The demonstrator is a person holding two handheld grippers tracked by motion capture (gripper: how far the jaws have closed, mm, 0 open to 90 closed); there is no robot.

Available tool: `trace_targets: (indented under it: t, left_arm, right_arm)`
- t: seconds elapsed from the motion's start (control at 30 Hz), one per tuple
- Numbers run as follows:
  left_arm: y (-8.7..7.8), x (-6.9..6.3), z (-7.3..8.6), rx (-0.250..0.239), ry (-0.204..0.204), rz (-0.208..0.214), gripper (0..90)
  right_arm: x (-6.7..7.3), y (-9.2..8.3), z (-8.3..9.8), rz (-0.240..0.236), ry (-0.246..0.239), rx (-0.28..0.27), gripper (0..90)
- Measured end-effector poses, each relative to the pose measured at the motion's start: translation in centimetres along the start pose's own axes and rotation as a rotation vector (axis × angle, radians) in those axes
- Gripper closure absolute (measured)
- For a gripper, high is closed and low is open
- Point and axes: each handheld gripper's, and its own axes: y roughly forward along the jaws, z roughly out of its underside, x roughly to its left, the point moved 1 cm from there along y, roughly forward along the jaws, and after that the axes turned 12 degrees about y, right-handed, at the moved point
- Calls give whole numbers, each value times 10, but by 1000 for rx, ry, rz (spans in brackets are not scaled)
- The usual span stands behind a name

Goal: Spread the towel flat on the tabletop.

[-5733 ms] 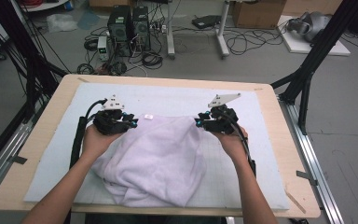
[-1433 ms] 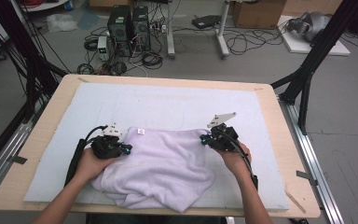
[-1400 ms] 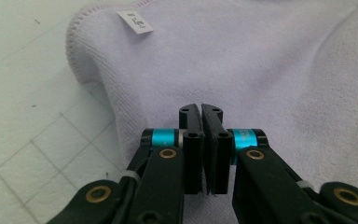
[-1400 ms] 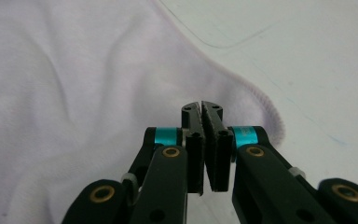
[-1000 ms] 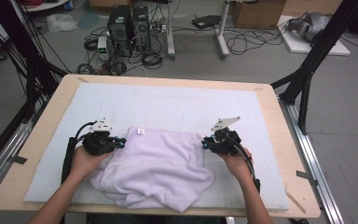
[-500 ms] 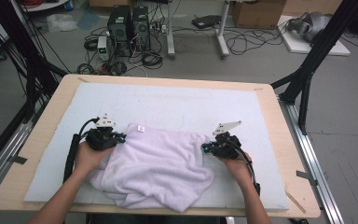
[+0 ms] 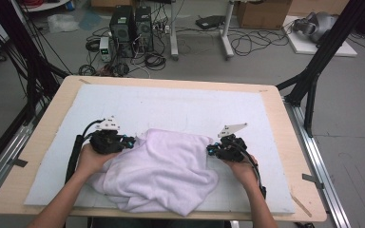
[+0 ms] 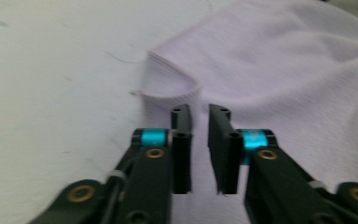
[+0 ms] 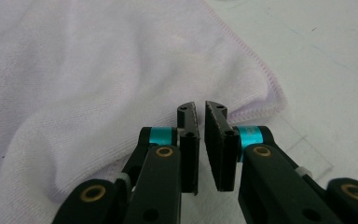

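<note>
A pale lilac towel (image 7: pixel 161 166) lies rumpled on the white mat (image 7: pixel 195 104), near the person's side. My left gripper (image 7: pixel 132 141) rests at the towel's far left corner. In the left gripper view its jaws (image 8: pixel 199 109) stand shut, a narrow slit apart, with nothing in it; the folded hem (image 8: pixel 172 88) lies just beyond the tips. My right gripper (image 7: pixel 210 150) sits at the towel's right edge. Its jaws (image 9: pixel 200 106) have just been opening slightly, though they still stand shut with only a thin gap. Nothing is between them, and the towel (image 9: pixel 74 70) lies under and ahead of them.
The mat covers most of the wooden table (image 7: pixel 38 142), with bare mat beyond the towel and at both sides. Past the table's far edge the floor holds computer towers (image 7: pixel 130 23), cables and boxes. Black frame legs (image 7: pixel 313 71) stand to the right.
Over the past seconds both grippers and the towel's far edge came nearer to the person and spread apart. In the last half second nothing has visibly moved.
</note>
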Motion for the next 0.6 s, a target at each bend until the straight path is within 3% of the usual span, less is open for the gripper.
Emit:
trace_targets:
  t: [0.07, 0.13, 0.23, 0.27, 0.33, 0.4, 0.47, 0.57, 0.6]
  left_arm:
    - [0, 6, 2, 1, -27, -19, 859]
    - [8, 9, 6, 24, -45, 25, 816]
    - [23, 3, 7, 66, -26, 57, 699]
    - [29, 1, 6, 88, -10, 44, 669]
    - [38, -2, 7, 130, 19, 6, 677]
    - [38, -2, 5, 133, 38, -38, 836]
    - [35, 1, 4, 147, 43, -85, 865]
    - [23, 13, 5, 137, 7, -199, 870]
    - [16, 22, 8, 121, -44, -250, 869]
  right_arm:
    - [0, 1, 0, 2, 1, -4, 822]
    - [-1, 2, -1, 6, 0, -4, 817]
    - [-1, 2, -1, 4, -1, -2, 800]
    - [-1, 3, -1, 5, -2, 0, 794]
    - [0, 3, 0, 7, -2, 0, 793]
    - [0, 2, 0, 7, -5, -1, 786]
    - [-1, 2, 0, 8, -8, -3, 783]
    - [-3, 1, -1, 14, -2, -11, 782]
    - [-3, 1, -1, 14, 0, -11, 782]
